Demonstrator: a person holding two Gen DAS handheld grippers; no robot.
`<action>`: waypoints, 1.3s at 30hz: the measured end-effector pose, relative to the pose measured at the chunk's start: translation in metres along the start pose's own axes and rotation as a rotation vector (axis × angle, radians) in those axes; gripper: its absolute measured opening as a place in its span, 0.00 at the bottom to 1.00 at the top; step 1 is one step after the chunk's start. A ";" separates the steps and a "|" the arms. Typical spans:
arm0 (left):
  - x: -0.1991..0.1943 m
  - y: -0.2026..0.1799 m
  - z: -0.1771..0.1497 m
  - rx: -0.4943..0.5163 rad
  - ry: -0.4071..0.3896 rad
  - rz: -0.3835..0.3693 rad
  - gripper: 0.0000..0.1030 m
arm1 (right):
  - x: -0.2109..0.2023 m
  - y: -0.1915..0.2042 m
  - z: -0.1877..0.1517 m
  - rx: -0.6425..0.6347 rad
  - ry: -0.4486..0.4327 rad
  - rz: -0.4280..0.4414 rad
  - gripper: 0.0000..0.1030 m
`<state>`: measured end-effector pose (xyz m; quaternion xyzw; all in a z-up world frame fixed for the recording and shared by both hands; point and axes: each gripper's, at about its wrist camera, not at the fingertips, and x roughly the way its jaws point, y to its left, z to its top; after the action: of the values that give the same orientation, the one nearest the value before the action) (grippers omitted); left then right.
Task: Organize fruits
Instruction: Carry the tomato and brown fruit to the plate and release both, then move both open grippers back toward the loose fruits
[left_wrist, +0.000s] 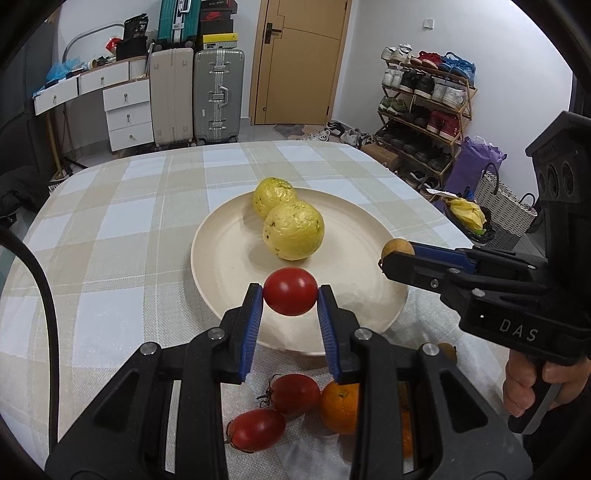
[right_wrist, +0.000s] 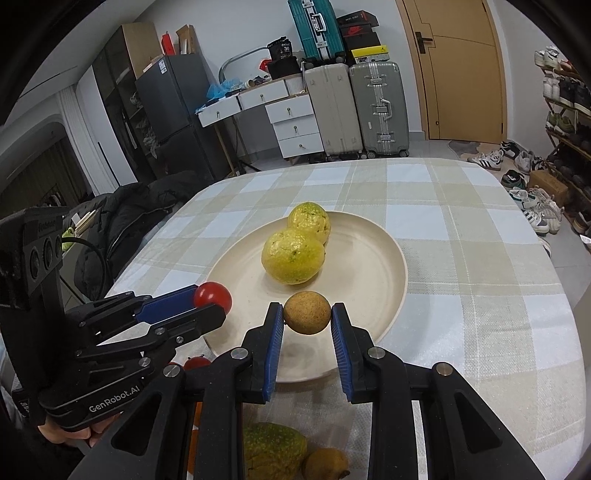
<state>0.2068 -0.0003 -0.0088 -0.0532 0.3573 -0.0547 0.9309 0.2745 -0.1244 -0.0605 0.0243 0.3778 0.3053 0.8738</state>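
Note:
A cream plate (left_wrist: 229, 258) (right_wrist: 369, 266) holds two yellow-green guavas (left_wrist: 293, 232) (right_wrist: 293, 256), one behind the other. My left gripper (left_wrist: 290, 295) is shut on a red tomato (left_wrist: 290, 291) (right_wrist: 213, 294) above the plate's near edge. My right gripper (right_wrist: 307, 314) is shut on a small brown round fruit (right_wrist: 307, 313) (left_wrist: 397, 248) above the plate's near right rim. Two tomatoes (left_wrist: 273, 410) and an orange (left_wrist: 340, 406) lie on the cloth below the left gripper. A green-orange fruit (right_wrist: 273, 448) and a small brown fruit (right_wrist: 327, 463) lie below the right gripper.
The table has a checked cloth (left_wrist: 110, 229) and rounded edges. Suitcases (left_wrist: 218, 96), a drawer unit (left_wrist: 127, 118) and a door (left_wrist: 299, 62) stand behind it. A shoe rack (left_wrist: 424, 107) and baskets (left_wrist: 506, 206) stand to the right, a dark jacket (right_wrist: 122, 221) to the left.

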 end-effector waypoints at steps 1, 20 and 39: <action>0.001 0.001 0.000 -0.001 0.003 0.000 0.27 | 0.002 0.000 0.000 0.000 0.005 0.001 0.26; 0.024 0.005 0.004 -0.004 0.052 0.010 0.27 | 0.023 -0.014 -0.004 0.044 0.071 -0.037 0.27; -0.061 0.002 -0.024 -0.006 -0.077 0.044 0.99 | -0.048 -0.022 -0.027 0.058 -0.091 -0.105 1.00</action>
<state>0.1458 0.0092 0.0138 -0.0500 0.3223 -0.0311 0.9448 0.2426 -0.1733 -0.0547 0.0436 0.3471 0.2464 0.9038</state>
